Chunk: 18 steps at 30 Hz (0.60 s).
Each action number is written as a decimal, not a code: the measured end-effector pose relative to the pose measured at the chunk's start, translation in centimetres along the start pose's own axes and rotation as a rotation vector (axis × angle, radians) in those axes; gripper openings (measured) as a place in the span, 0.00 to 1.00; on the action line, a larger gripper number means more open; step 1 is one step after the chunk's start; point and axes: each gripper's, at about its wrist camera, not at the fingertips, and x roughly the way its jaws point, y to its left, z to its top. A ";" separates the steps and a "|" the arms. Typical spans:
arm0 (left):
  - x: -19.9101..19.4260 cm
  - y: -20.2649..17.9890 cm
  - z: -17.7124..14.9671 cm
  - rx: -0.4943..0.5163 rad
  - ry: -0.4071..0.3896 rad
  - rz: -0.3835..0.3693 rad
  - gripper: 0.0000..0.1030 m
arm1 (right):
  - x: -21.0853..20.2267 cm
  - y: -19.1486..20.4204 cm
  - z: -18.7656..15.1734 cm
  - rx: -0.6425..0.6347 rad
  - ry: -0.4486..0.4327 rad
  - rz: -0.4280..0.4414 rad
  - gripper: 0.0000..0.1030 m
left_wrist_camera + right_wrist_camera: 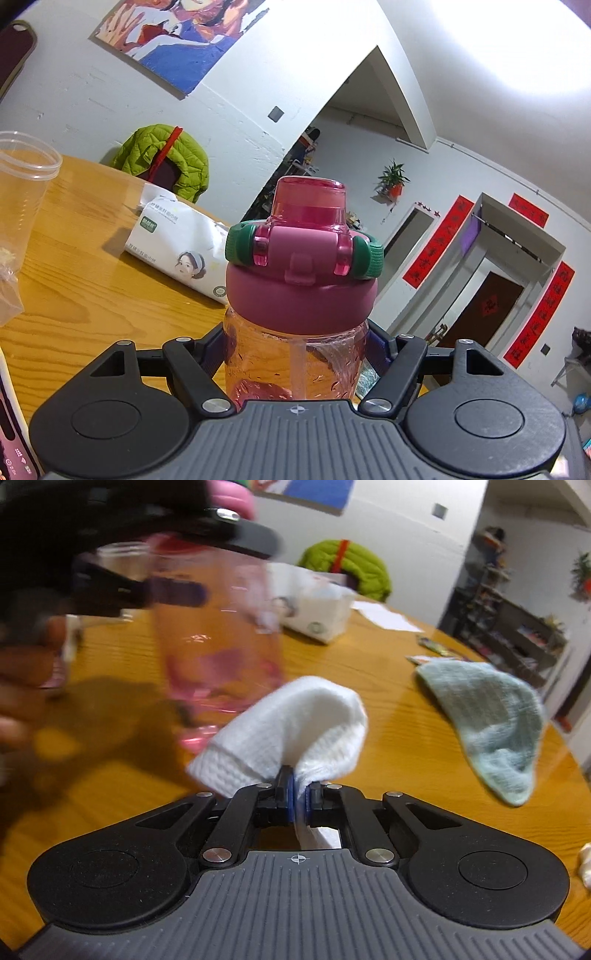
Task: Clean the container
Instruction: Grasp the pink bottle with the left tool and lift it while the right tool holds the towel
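The left gripper (297, 350) is clamping the pink bottle (299, 295) above the table (388, 709); the right gripper (300, 794) is pinching a white wipe (291, 723) beside its blurred, seemingly untouched base. Wiping comes next.

A tissue pack (177, 245), green jacket (162, 162) and, perhaps, a pale-blue cloth (491, 723) by the wooden table (81, 280).

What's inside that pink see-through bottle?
Inside the pink bottle, held by the left gripper, a pale straw runs down the middle and droplets cling to the wall. The maroon lid hides the straw's top; the gripper body covers the bottom.
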 end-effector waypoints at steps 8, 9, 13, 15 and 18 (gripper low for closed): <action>-0.3 0.4 0.3 -0.050 0.000 0.001 0.70 | -2.0 1.2 0.1 0.145 -0.042 0.382 0.06; -0.3 0.3 0.3 -0.044 0.001 0.001 0.70 | -1.7 1.0 0.2 0.153 -0.032 0.384 0.06; -0.3 0.3 0.2 -0.037 0.005 -0.002 0.70 | 0.1 -1.9 0.2 0.207 0.031 0.260 0.06; -0.2 0.4 0.3 -0.039 0.009 -0.003 0.70 | 0.4 -3.5 0.3 0.234 0.037 0.184 0.07; -0.2 0.4 0.3 -0.038 0.011 -0.003 0.70 | 1.0 -5.5 0.6 0.264 0.036 0.112 0.07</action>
